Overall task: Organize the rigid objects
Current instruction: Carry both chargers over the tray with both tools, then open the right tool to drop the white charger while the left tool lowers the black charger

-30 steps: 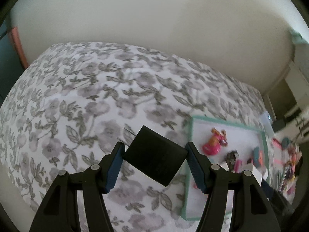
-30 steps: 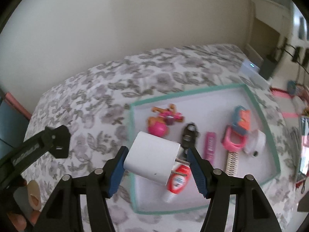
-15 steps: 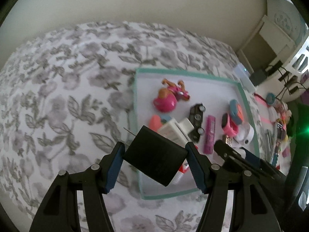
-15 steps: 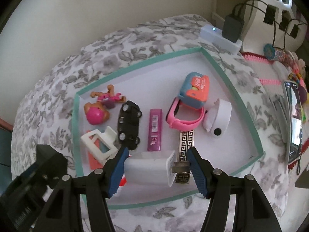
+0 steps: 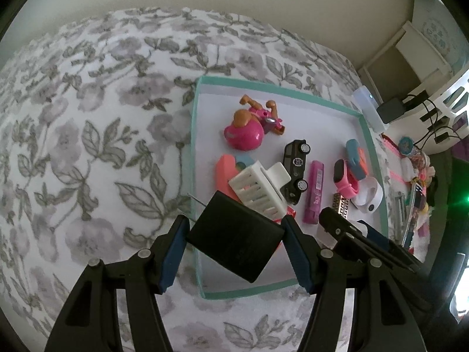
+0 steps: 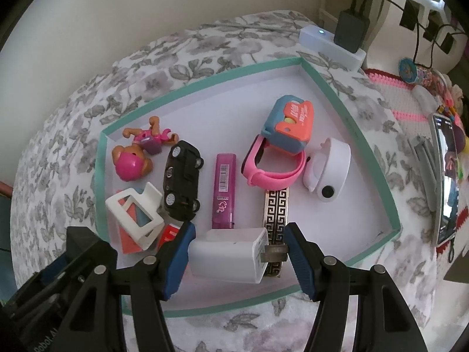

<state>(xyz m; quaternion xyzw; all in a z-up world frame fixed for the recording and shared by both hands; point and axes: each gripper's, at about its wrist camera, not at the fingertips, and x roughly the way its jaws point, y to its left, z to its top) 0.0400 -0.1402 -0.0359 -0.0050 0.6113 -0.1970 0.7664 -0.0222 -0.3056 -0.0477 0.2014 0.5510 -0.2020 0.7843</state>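
Tongs, left: clamped on black charger block, blue pads pressed to both sides, block tilted, thin prongs sticking out toward upper left. Held above near-left corner of teal-rimmed tray, partly over floral bedspread.

Tongs, right: closed on white charger block, left pad on body, right pad at metal prongs. Hanging low over front of tray; touching tray floor or not, can't tell. Right tongs also seen at lower right in left view.

Tray sitting on bed, w/ contents:
- pink pup figure, far-left corner
- black toy car, just right of figure
- purple highlighter, beside car
- pink watch, w/ blue-and-coral toy resting against it
- white band device, right side
- gold Greek-key strip, running under white block's prongs
- white plastic holder, front left, atop coral and blue item

Off tray: white box w/ lit dot at bed's far corner, black plug adapter against it; phone at right edge.
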